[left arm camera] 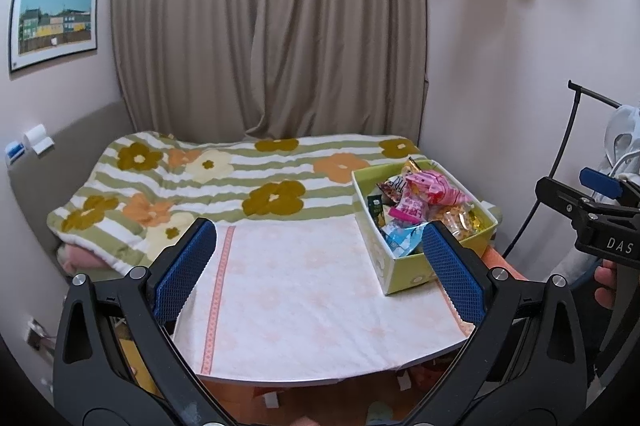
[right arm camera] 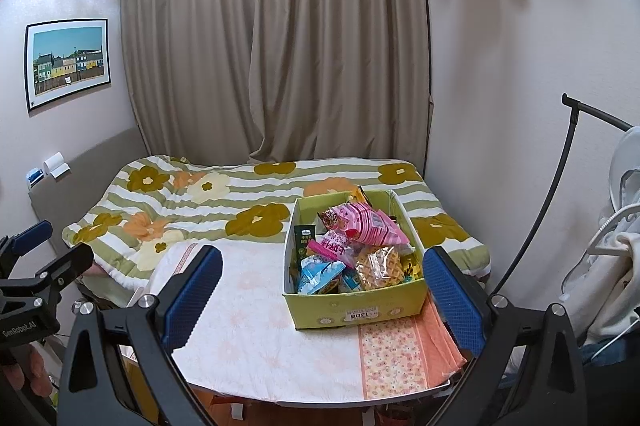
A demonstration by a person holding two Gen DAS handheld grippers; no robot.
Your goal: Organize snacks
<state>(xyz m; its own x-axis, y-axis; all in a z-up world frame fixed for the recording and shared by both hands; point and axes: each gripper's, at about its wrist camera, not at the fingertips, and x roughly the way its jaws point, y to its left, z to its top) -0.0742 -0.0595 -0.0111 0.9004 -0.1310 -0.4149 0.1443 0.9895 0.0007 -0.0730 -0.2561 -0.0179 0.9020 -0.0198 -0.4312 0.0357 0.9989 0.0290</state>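
Snacks [right arm camera: 352, 246]: crinkly foil and clear plastic packets heaped loose in the box; a pink bag on top, a waffle-patterned pack and a pale blue pouch at the near side.
Box [right arm camera: 360, 310]: green cardboard, rectangular, open-topped, printed label on its near wall; stands on the bench at about 2 o'clock in the left wrist view, 12 to 1 o'clock in the right.
Bench [right arm camera: 260, 326]: rounded edge, covered with a soft white cloth faintly flowered, an orange floral band under the box.
Left gripper [left arm camera: 318, 262]: jaws spread wide, nothing between the blue ribbed pads, above the cloth.
Right gripper [right arm camera: 322, 290]: jaws spread wide, empty, framing the box.
Bed [right arm camera: 192, 202]: behind the bench, quilted striped cover with large flowers.
Curtain [right arm camera: 280, 46]: beige, heavy pleats at 12 o'clock.
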